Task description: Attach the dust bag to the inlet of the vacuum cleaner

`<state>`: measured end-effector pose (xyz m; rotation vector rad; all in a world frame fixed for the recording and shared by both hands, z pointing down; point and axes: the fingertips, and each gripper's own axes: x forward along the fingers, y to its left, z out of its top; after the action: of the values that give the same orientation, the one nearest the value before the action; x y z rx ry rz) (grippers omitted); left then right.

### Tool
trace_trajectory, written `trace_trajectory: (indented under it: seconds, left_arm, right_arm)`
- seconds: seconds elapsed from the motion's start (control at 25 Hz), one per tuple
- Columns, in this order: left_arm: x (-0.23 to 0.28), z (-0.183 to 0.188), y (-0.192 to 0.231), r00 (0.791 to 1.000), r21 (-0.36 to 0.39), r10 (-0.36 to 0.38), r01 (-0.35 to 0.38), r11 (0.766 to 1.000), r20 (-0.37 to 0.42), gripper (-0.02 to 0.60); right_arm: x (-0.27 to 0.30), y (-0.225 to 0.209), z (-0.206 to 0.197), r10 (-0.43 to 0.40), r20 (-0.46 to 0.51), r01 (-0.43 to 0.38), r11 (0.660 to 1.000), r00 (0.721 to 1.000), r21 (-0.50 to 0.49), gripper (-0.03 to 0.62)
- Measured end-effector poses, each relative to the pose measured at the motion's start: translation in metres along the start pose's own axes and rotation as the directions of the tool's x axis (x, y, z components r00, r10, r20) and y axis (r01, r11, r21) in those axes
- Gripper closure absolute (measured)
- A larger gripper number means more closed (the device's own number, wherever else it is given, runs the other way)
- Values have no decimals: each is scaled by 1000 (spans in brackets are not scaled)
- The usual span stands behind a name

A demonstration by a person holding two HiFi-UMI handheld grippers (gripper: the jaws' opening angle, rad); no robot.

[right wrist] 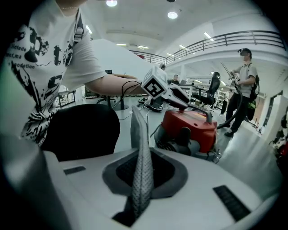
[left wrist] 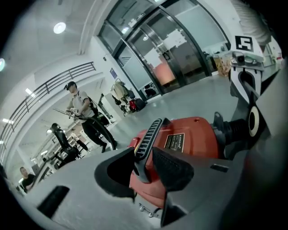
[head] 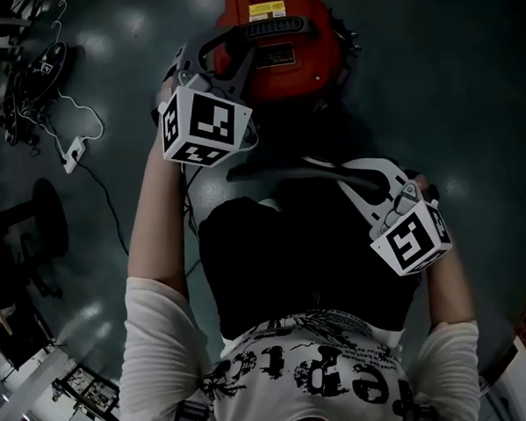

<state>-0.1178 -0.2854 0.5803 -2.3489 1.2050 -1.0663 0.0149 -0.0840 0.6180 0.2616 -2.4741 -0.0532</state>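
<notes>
The red vacuum cleaner [head: 272,38] stands on the grey floor ahead of me. My left gripper [head: 228,63] hovers at its black ribbed carry handle [left wrist: 148,134]. In the left gripper view my left gripper [left wrist: 141,155] is open with the handle's end between the jaws, and the pads do not press on it. My right gripper [head: 351,176] is shut on the thin grey edge [right wrist: 141,143] of the dust bag. That edge runs leftward [head: 282,173] over the bag's black body [head: 304,269]. The black body also shows in the right gripper view [right wrist: 83,130], with the vacuum [right wrist: 189,128] beyond.
A white power strip [head: 72,156] and loose cables lie on the floor at the left. A black round stand base [head: 47,220] is near them. People stand far off in the hall [left wrist: 83,112] [right wrist: 243,85]. The vacuum's black hose port [left wrist: 231,130] faces right.
</notes>
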Motion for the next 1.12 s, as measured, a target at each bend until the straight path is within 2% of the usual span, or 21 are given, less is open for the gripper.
trace_trajectory:
  seconds: [0.16,0.28,0.4,0.56,0.72,0.96,1.12]
  left_arm:
    - [19,5,-3,999,163,12,-5,987,-42,457]
    - [33,7,-4,999,185,-8,17,983,-51,453]
    - [42,5,-6,998,248,-37,50,967,-55,454]
    - [42,9,-6,996,235,-82,89,968,-42,454]
    - [42,8,-5,995,236,-88,95,967,-40,454]
    - [43,8,-6,994,237,-98,107,965,-51,456]
    - [43,7,-6,996,237,-83,90,967,-40,456]
  right_arm:
    - [1,-4,-3,10,21,-10,1000,1000,14,572]
    - [5,-3,-5,15,20,-15,1000,1000,13,572]
    - [9,-1,-12,23,15,-23,1000,1000,-13,572]
    - [12,-1,-18,30,-11,-30,999,999,-44,572]
    - [15,-7,-30,-1,-38,-1,998,999,-56,572]
    - [12,-24,-43,-33,-38,34,999,999,12,571]
    - [16,-31,-44,-70,-39,70,997,997,-21,569]
